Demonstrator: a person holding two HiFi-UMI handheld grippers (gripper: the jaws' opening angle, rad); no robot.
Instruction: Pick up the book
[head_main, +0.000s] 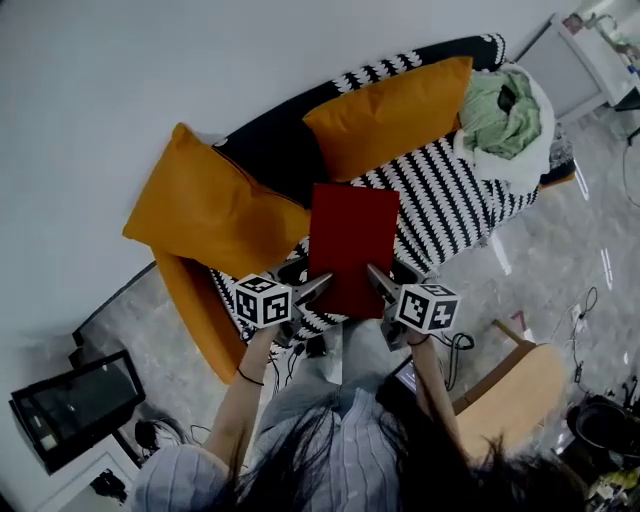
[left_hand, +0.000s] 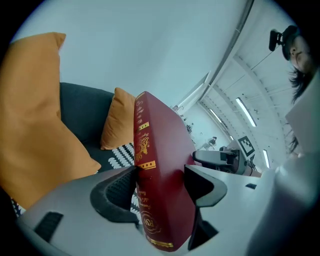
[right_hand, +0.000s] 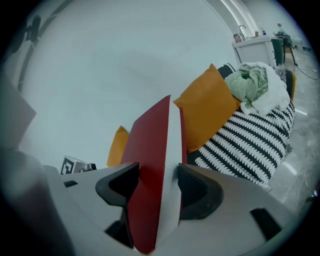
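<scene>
The dark red hardback book (head_main: 352, 245) hangs above the striped sofa seat, held flat between both grippers. My left gripper (head_main: 318, 287) grips its near left corner. In the left gripper view the gold-lettered spine (left_hand: 149, 175) stands pinched between the jaws, left gripper (left_hand: 160, 182) shut on it. My right gripper (head_main: 377, 283) holds the near right corner. In the right gripper view the book's white page edge (right_hand: 169, 175) is clamped between the jaws of the right gripper (right_hand: 157, 187).
An orange cushion (head_main: 210, 210) lies left of the book and another orange cushion (head_main: 390, 115) behind it. A green and white blanket (head_main: 508, 118) sits at the sofa's right end. A wooden stool (head_main: 520, 385) stands at the lower right, a black monitor (head_main: 75, 400) at the lower left.
</scene>
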